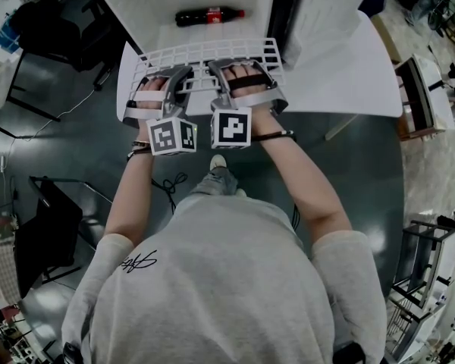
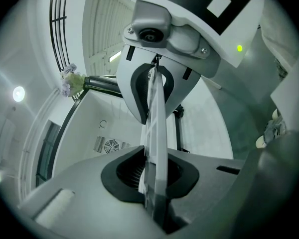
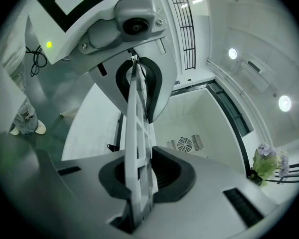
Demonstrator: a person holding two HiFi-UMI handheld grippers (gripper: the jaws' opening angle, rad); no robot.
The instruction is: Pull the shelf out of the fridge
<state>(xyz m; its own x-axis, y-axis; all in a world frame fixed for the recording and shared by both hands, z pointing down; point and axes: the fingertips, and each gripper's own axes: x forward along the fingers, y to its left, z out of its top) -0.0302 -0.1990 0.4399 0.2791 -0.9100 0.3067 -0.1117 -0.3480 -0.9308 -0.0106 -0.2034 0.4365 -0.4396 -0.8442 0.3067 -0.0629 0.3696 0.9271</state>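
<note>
The white grid shelf (image 1: 205, 54) sticks out in front of the open white fridge (image 1: 148, 2). Its near edge is held by both grippers. My left gripper (image 1: 179, 80) is shut on the shelf's front edge left of the middle. My right gripper (image 1: 226, 76) is shut on it just to the right. In the left gripper view the shelf (image 2: 158, 108) shows edge-on, with the left gripper (image 2: 153, 133) clamped on it. The right gripper view shows the same: the shelf (image 3: 137, 108) edge-on in the right gripper (image 3: 139, 136). A cola bottle (image 1: 208, 16) lies inside the fridge behind the shelf.
The fridge door (image 1: 330, 14) stands open at the right. A round vent (image 2: 108, 146) sits in the fridge's back wall. A black chair (image 1: 49, 230) stands at the left, a wooden stand (image 1: 417, 97) at the right, and a cable (image 1: 171, 184) lies on the dark floor by my feet.
</note>
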